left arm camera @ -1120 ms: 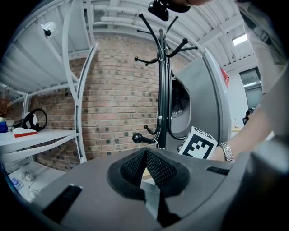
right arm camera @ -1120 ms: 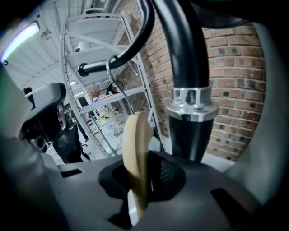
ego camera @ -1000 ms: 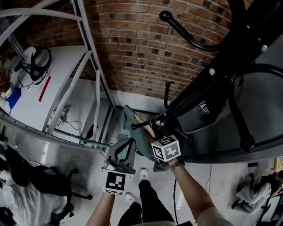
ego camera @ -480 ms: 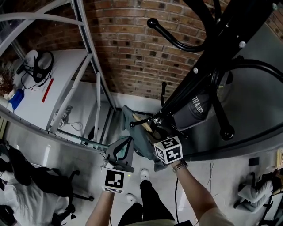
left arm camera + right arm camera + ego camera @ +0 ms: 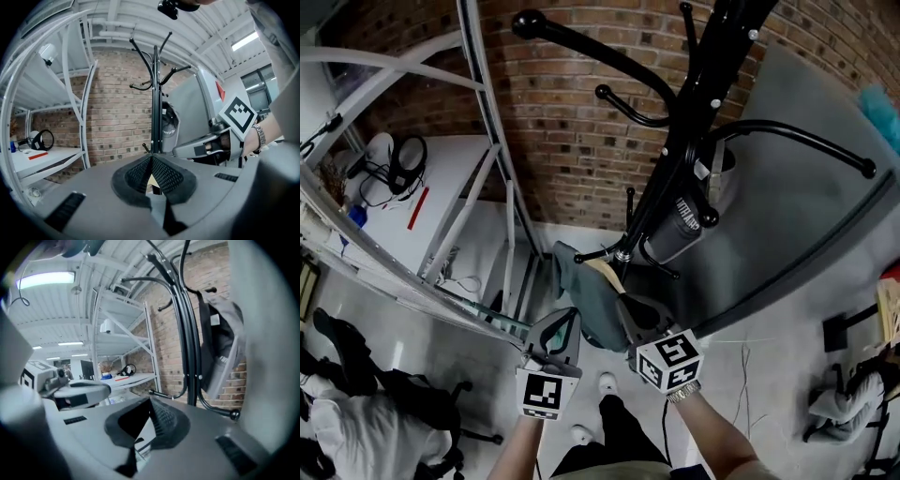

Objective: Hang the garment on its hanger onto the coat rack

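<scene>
**Garment looks hung low on the coat rack; both claws closed and empty**

We take the coat rack (image 5: pixel 684 141) as our landmark. The garment (image 5: pixel 581 298), a grey-green piece on a wooden hanger (image 5: pixel 605 272), sits at the foot of the rack's pole, just beside a short low peg (image 5: pixel 598 255). From the head view it seems to hang from that peg. We cannot make out the hook itself, so we offer this as a judgement and not as fact.

Higher up the pole, a dark item with white lettering (image 5: pixel 680 225) hangs against the rack.

The left claw (image 5: pixel 151 159) has its jaws together, tips touching. Only a sliver of tan shows through the gap below the tips, and nothing is pinched. It sits on the near side of the garment, away from the rack and close to the cloth.

The right claw (image 5: pixel 150 404) has its jaws closing right down to meet, with nothing between them. It is also on the near side of the rack, just beside the hanger end of the garment.

With neither claw gripping the hanger or the cloth, we judge the hanging step to be essentially done. What seems left is to confirm that the hook is seated on the peg and to draw both claws clear of the rack without brushing the garment off.
</scene>
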The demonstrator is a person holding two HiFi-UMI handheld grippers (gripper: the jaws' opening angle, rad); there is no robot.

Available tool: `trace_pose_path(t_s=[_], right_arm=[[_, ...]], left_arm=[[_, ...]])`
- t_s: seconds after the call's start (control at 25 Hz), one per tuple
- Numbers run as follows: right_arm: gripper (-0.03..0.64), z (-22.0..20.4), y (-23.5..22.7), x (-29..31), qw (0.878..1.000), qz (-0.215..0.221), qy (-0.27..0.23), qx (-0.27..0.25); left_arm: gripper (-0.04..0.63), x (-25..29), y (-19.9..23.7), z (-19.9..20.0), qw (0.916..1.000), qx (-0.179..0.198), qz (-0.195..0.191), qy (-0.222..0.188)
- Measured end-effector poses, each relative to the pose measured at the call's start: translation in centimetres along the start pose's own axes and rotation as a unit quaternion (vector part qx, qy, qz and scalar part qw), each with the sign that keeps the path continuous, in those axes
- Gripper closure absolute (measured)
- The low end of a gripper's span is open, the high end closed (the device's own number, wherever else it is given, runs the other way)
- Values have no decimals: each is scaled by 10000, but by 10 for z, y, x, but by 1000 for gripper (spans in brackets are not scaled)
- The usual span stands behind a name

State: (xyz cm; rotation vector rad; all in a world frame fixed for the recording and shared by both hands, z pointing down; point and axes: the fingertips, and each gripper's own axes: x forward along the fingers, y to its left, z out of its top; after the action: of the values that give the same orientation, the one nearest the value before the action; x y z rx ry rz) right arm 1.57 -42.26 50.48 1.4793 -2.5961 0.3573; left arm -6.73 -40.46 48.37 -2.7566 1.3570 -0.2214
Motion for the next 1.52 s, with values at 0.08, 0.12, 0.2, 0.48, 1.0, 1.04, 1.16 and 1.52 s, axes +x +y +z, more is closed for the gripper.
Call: trace_pose_path(t_s=[0.08,0.12,0.2,0.48,1.0,1.04,1.16,1.52], right_arm=[[594,15,23,-20,9997,97,-219,-28],[594,22,34,-29,9994,108,-327,-66],[594,31,51,-45,9987,72,-497,-129],[594,38,104,-81,9975,41,-658,-260],[594,45,139,-108,9970,-16,-711,-318],[594,46,141,-109,9969,-33,-719,-332],[594,44,142,-110,9965,-107,-717,-426],[594,30,128,-118,9976,-135,-564,-384]], left_arm=[[594,-16,-9,8,10000,-4,-55,-80],[594,-24,-13,12,9999,-10,-83,-132],[594,-42,-20,22,9997,-56,-122,-225],[594,-100,-25,43,9985,-104,-48,-530],[594,-143,-34,51,9982,-184,-129,-562],[594,-144,-33,52,9981,-176,-146,-573],[594,-143,-32,51,9980,-159,-194,-581],[594,-130,-56,42,9981,-129,-301,-531]])
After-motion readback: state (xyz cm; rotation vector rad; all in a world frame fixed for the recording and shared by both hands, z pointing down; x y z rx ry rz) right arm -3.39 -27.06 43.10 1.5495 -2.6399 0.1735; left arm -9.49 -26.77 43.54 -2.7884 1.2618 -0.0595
